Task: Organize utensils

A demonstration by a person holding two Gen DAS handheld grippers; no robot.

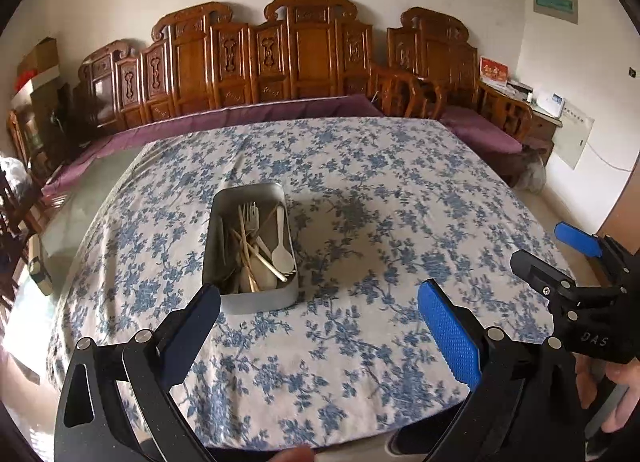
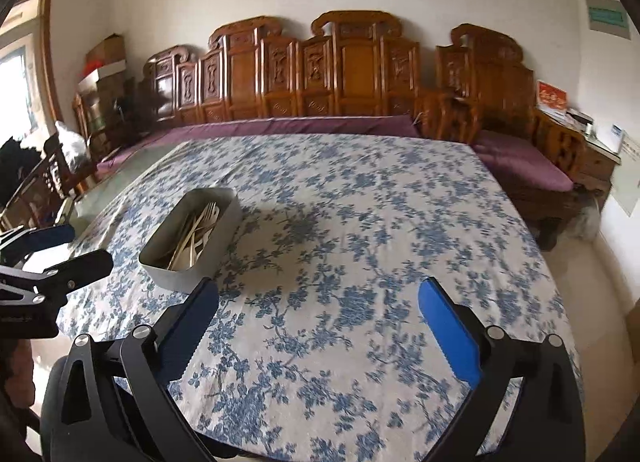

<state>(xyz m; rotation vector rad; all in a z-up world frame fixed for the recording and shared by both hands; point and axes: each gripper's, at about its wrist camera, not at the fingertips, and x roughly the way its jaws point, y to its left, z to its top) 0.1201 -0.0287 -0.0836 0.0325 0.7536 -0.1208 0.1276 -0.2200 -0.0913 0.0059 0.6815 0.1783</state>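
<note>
A rectangular metal tin (image 1: 256, 302) stands on the blue-flowered tablecloth (image 1: 400, 202), left of centre. In it lie the utensils (image 1: 260, 250): pale forks, spoons and chopsticks, heaped lengthwise. My left gripper (image 1: 320, 322) hangs above the cloth just this side of the tin, open and with nothing between its fingers. My right gripper (image 1: 560, 254) shows at the right edge, apart from the tin. In the right wrist view the tin (image 2: 180, 278) with its utensils (image 2: 196, 234) is ahead to the left. The right gripper (image 2: 320, 322) is wide open over bare cloth (image 2: 360, 222). The left gripper (image 2: 76, 250) shows at the left edge.
A carved wooden bench (image 1: 304, 58) with purple cushions runs behind the table. A side table (image 1: 548, 114) with small items stands at the far right, and dark chairs (image 2: 44, 182) at the left. A hand (image 1: 624, 390) holds the right gripper's handle.
</note>
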